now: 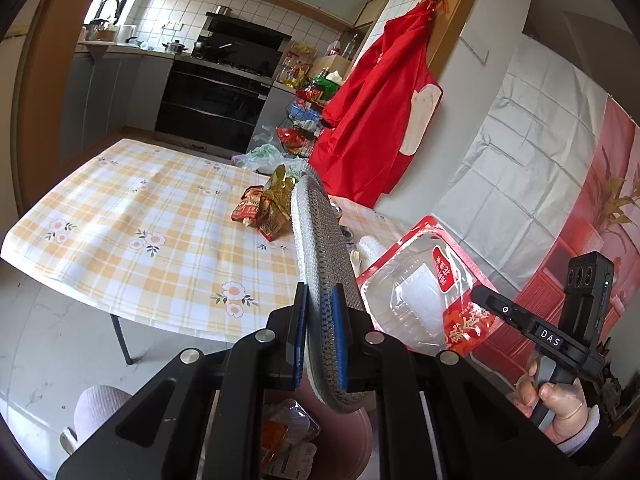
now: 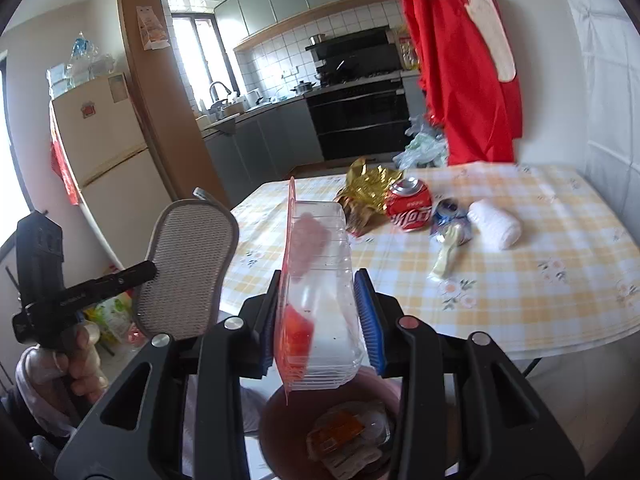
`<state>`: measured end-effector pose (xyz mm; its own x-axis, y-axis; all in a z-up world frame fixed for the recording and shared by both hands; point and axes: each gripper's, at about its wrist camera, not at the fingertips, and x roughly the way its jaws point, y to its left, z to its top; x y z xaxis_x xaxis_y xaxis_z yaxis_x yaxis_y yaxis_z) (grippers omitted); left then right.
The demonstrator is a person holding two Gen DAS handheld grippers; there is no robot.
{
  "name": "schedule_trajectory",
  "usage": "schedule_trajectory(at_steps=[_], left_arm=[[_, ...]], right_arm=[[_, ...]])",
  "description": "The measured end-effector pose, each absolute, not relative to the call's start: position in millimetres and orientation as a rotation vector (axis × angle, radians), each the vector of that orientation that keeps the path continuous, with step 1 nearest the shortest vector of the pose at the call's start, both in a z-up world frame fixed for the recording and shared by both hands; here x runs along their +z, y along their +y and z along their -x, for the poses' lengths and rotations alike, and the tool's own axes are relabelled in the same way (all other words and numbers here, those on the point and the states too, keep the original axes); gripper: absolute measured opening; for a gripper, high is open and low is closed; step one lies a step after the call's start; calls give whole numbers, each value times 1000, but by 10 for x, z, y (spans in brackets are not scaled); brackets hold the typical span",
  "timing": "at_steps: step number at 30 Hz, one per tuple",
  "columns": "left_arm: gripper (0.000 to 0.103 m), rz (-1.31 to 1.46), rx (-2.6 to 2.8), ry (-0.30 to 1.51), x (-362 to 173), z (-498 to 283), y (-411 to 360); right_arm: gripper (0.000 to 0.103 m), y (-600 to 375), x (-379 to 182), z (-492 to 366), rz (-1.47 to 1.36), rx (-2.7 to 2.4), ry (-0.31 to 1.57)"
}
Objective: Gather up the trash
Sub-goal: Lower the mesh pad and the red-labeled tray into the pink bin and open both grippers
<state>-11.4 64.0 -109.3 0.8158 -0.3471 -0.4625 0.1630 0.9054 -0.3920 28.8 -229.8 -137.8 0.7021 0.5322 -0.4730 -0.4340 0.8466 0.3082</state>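
Fingers of the left gripper (image 1: pixel 322 336) are pinched nearly together on the rim of a grey mesh insole (image 1: pixel 324 264), which stands on edge above a pinkish bin (image 1: pixel 356 432) below the near edge of the tabletop (image 1: pixel 160 220). Fingers of the right gripper (image 2: pixel 320 320) stand partly apart, clamped on a clear plastic tray with a red film lid (image 2: pixel 320 280), also held on edge over the same bin (image 2: pixel 276 420).

Step in hand, as judged: both pieces of trash are lifted off the table and poised over the bin, ready for release. The next move calls for each load to sit squarely over the bin mouth before its jaws part; the tray is wide and could catch on the rim.

Container: the bin already holds at least one crumpled clear package with orange print (image 2: pixel 348 436); its other contents are hidden.

Remaining on the tabletop, left to right in the right wrist view: gold foil wrapper (image 2: pixel 368 184), crushed red can (image 2: pixel 410 208), flattened blue can (image 2: pixel 450 216), pale plastic spoon (image 2: pixel 446 258), white paper roll (image 2: pixel 494 222), all toward the far edge.
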Motion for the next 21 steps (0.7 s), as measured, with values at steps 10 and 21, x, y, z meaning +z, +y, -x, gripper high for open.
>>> schedule_trajectory(at_steps=[10,21], left_arm=[[12,347,-274,577,-1167,73,649],[12,329,-276,569,-1138,82,586]], right_arm=[[97,-2474,-1267,-245,-195,398,488],[97,-2745,-1199,-229,-162,212,408]])
